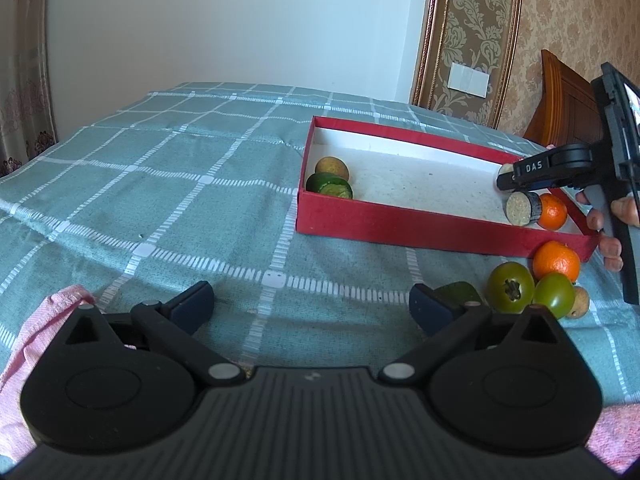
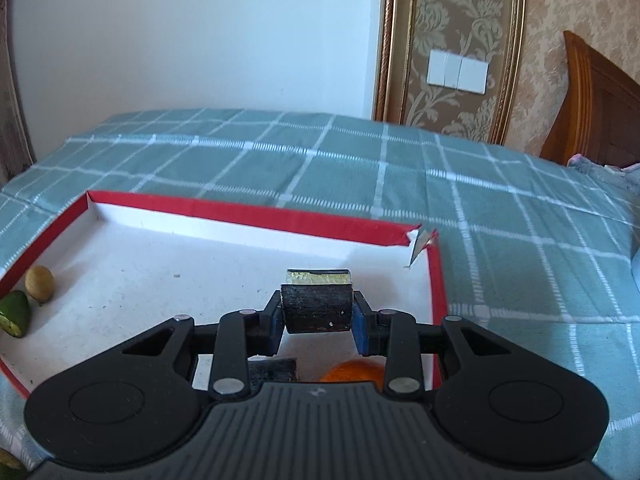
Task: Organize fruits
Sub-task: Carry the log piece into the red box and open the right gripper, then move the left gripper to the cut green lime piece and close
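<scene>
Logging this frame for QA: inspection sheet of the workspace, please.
Surface: checked teal cloth, bare patches wrinkled.
Job's things: red box holds a tan fruit, green half, dark chunk and orange; outside, near its corner, an orange, two green fruits, another tan fruit.
Clutter: pink towel at near edge.
Grippers: left gripper open, empty; right gripper shut on a dark piece over the box.
Cables: nothing seen.
Surroundings: white wall, patterned panel, wall switch, wooden headboard.

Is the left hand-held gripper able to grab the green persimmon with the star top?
Probably yes: the left hand-held gripper is open and empty, and the round green persimmon lies on the checked cloth just beside its right finger, nothing between.
</scene>
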`<state>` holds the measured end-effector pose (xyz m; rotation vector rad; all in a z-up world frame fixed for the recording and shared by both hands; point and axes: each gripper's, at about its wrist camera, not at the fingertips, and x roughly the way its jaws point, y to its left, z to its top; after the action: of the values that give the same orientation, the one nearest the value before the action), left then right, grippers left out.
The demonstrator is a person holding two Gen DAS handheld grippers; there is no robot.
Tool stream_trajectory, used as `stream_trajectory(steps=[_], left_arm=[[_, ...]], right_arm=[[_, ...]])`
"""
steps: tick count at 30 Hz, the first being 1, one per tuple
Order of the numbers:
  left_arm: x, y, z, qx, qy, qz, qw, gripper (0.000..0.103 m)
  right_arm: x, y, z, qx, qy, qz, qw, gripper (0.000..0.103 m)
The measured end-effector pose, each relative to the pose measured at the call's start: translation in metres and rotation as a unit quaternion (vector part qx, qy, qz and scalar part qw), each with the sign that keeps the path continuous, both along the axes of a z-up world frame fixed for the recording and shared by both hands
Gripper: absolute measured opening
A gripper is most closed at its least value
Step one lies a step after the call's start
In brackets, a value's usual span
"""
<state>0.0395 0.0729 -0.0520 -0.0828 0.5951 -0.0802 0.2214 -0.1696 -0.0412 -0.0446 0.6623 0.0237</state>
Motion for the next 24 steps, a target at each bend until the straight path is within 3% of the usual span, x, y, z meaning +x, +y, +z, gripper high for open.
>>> stream_trajectory(steps=[6,11,15,19,24], left_arm=[[0.000,0.000,0.000,0.002,0.001,0.000,1.0000,0.103],[0.000,-0.001,0.000,0.004,0.002,-0.001,1.0000,0.103],[0.000,-0.001,0.000,0.004,0.001,-0.001,1.0000,0.103],[0.001,-0.001,0.000,0.004,0.001,-0.001,1.0000,0.103],[-0.001,0.001,0.000,-0.004,-0.004,-0.004,1.0000,0.103]], right_arm=[[0.001,0.003,-0.003,-0.008,0.008,0.001,1.000,0.033],[-0.015,-0.003,0.012,0.011,-0.026,-0.009,1.000,0.054],[-0.057,-0.021,0.031,0.044,-0.067,-0.013,0.997,0.060],[-0.111,-0.040,0.033,0.069,-0.090,-0.005,0.994,0.078],[-0.161,-0.053,0.018,0.059,-0.099,-0.010,0.993,0.078]])
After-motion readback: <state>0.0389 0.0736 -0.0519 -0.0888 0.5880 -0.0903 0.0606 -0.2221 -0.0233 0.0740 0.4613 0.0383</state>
